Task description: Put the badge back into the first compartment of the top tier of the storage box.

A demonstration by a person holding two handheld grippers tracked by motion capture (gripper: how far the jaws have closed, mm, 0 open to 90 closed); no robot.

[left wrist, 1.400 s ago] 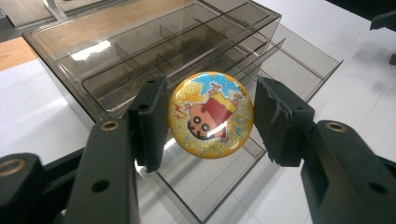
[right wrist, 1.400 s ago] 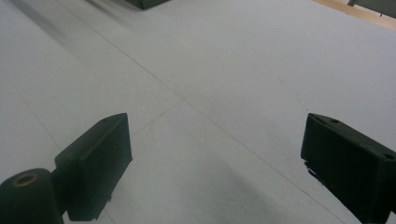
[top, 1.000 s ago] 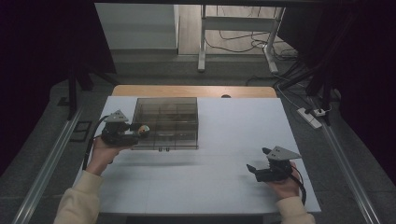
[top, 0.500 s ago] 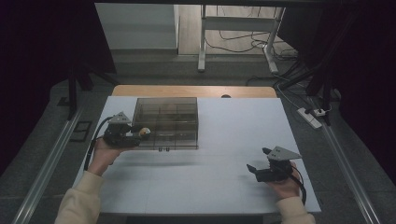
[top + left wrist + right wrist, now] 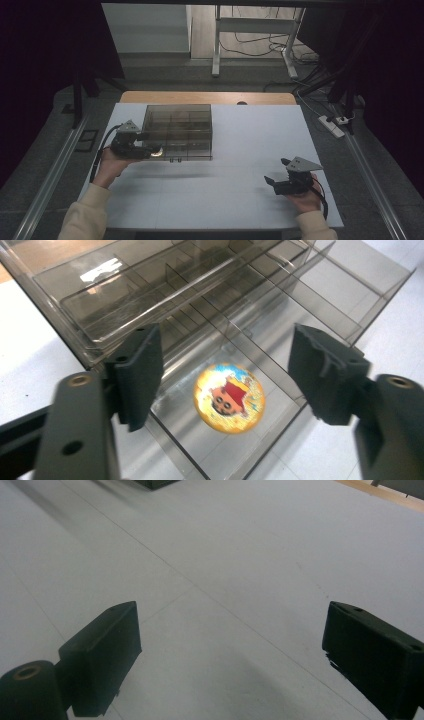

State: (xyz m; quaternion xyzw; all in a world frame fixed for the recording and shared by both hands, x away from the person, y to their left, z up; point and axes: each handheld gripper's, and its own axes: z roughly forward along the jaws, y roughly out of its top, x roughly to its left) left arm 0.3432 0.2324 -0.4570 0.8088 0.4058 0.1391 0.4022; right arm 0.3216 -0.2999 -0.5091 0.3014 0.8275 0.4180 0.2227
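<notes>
A round cartoon badge (image 5: 229, 397) lies flat on the floor of a near-corner compartment of the clear organizer box (image 5: 178, 131), the left gripper (image 5: 225, 377) released above it with its jaws spread wide on either side and touching nothing. Over the past second that gripper has edged in along the box's left front corner, the badge showing as a bright spot (image 5: 156, 153) at its tip in the high view; the box itself has not shifted on the white table (image 5: 240, 200). The spread jaws and the badge resting on the compartment floor suggest the drop has just been made, leaving the hand free to draw back. The right gripper (image 5: 275, 172), also open and empty, has stayed parked near the table's front right, well apart from the box.
</notes>
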